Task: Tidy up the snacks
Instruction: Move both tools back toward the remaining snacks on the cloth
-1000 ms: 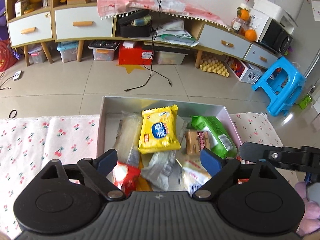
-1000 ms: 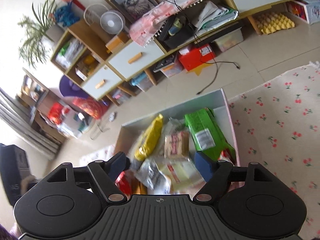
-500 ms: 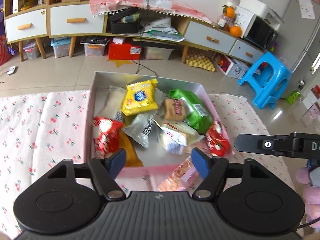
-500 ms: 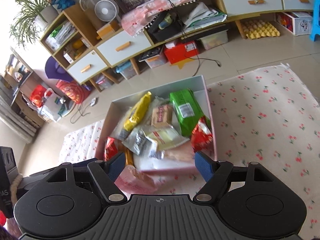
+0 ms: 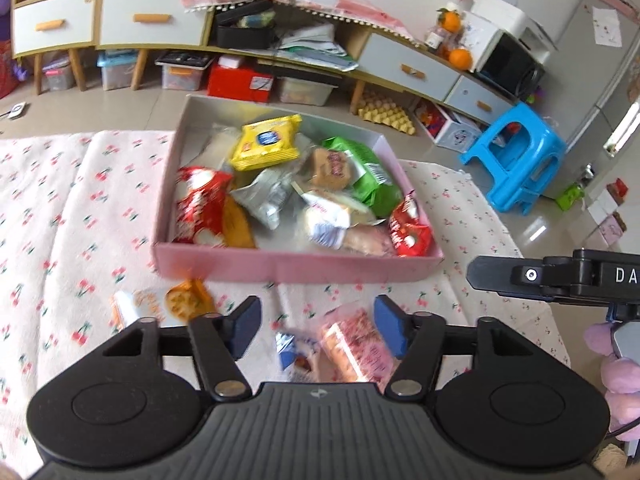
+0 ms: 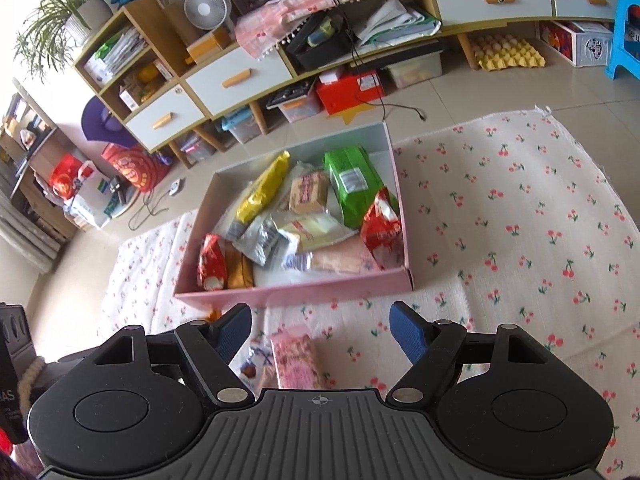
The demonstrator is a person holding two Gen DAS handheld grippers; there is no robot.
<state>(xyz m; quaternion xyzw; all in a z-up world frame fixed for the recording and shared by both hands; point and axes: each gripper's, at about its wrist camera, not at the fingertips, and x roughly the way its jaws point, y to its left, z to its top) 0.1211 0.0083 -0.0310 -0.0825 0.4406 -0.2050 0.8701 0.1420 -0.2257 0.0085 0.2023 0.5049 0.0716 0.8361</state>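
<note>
On the cherry-print cloth [image 5: 60, 208], crinkly packets in a pink cardboard box [image 5: 296, 266]; both fingers released.

Pink box [image 5: 296, 266] crammed with jumbled snack packets; pink packet [image 5: 356, 350], blue packet [image 5: 294, 354] and orange packet [image 5: 160, 304] loose on cherry-print cloth [image 5: 80, 216]

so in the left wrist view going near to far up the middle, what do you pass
left gripper → pink snack packet on the cherry-print cloth → pink front wall of the box → silver packet → yellow biscuit packet → red box under the long cabinet
</note>
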